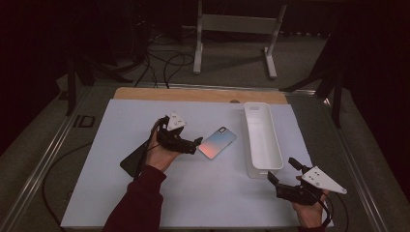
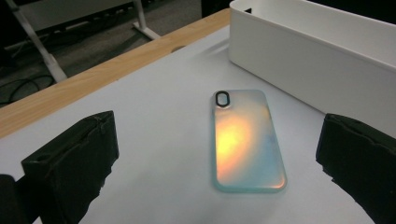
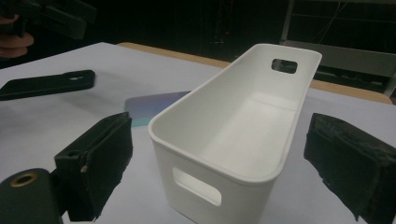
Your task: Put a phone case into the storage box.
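An iridescent phone case (image 1: 217,142) (image 2: 245,140) lies back-up on the white mat, camera hole at its far end. My left gripper (image 1: 186,137) (image 2: 215,163) is open, its jaws set wide to either side of the case's near end without touching it. A black phone case (image 1: 131,162) (image 3: 46,84) lies flat beneath the left hand. A long white bin (image 1: 247,135) (image 3: 243,196) (image 2: 317,60) stands empty to the right of the iridescent case (image 3: 154,106). My right gripper (image 1: 284,171) (image 3: 224,163) is open just before the bin's near end, jaws apart.
A bare wooden strip (image 1: 193,94) runs along the table's far edge. Beyond it on the floor are a metal stand (image 1: 237,24) and loose cables (image 1: 159,63). Metal rails (image 1: 43,164) border the table's sides. The mat's front middle (image 1: 212,193) is bare.
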`<state>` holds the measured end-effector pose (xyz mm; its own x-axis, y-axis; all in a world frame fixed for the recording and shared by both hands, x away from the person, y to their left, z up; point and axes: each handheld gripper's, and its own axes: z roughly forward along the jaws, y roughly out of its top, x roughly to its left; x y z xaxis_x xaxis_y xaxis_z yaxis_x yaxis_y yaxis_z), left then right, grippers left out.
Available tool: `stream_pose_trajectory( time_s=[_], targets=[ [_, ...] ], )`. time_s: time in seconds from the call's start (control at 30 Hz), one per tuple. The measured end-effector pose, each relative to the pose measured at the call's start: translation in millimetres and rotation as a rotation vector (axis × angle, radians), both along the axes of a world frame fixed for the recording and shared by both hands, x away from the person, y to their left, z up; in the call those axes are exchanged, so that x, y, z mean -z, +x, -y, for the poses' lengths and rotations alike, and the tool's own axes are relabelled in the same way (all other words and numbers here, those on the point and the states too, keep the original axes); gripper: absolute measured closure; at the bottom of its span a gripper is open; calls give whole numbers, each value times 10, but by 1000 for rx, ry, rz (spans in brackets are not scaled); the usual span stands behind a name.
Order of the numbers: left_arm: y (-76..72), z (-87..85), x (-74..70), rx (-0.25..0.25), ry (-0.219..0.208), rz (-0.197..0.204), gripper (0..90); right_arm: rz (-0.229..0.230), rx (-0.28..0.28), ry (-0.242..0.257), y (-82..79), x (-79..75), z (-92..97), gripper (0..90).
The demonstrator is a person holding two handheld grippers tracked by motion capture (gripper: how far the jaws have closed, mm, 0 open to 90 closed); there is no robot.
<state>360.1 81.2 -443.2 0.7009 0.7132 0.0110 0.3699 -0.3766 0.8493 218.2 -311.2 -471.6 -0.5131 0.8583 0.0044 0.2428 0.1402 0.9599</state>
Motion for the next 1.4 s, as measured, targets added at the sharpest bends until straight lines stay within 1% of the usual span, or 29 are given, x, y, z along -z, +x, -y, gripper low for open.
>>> stream_pose_trajectory(
  time_s=[0.23, 0.37, 0.43, 0.47, 0.53, 0.67, 0.77, 0.83, 0.93, 1.0, 1.17, 1.27, 1.3, 1.4],
  targets=[
    [75, 121, 87, 18, 33, -23, 0, 3, 0, 1, 0, -6, 3, 76],
    [97, 185, 131, 28, 37, -28, 0, 5, 2, 2, -2, -9, 7, 76],
    [110, 214, 150, 32, 46, -32, 0, 4, 0, 1, -2, -11, 10, 76],
    [118, 230, 163, 35, 42, -35, 0, 5, 1, 1, -2, -12, 9, 76],
    [139, 267, 197, 41, 45, -45, 0, 6, 2, 2, -4, -14, 9, 76],
    [178, 335, 263, 52, 63, -64, 0, 7, 2, 2, -3, -14, 11, 76],
    [195, 366, 291, 56, 65, -73, 0, 7, 3, 0, -3, -15, 11, 76],
    [225, 415, 339, 56, 72, -89, 0, 7, 3, 2, -4, -16, 11, 76],
    [249, 463, 387, 59, 85, -106, 0, 8, 4, 1, -5, -17, 12, 76],
    [261, 494, 416, 64, 102, -113, 0, 8, 3, 2, -6, -18, 13, 76],
    [287, 564, 478, 62, 108, -137, 0, 10, 3, 3, -6, -25, 7, 76],
    [303, 610, 506, 63, 131, -159, 0, 10, 2, 2, -4, -25, 10, 76],
    [308, 624, 514, 66, 146, -165, 0, 10, 4, 2, -3, -25, 11, 76],
    [329, 666, 547, 69, 163, -176, 0, 10, 5, 0, -3, -27, 13, 76]
  ],
)
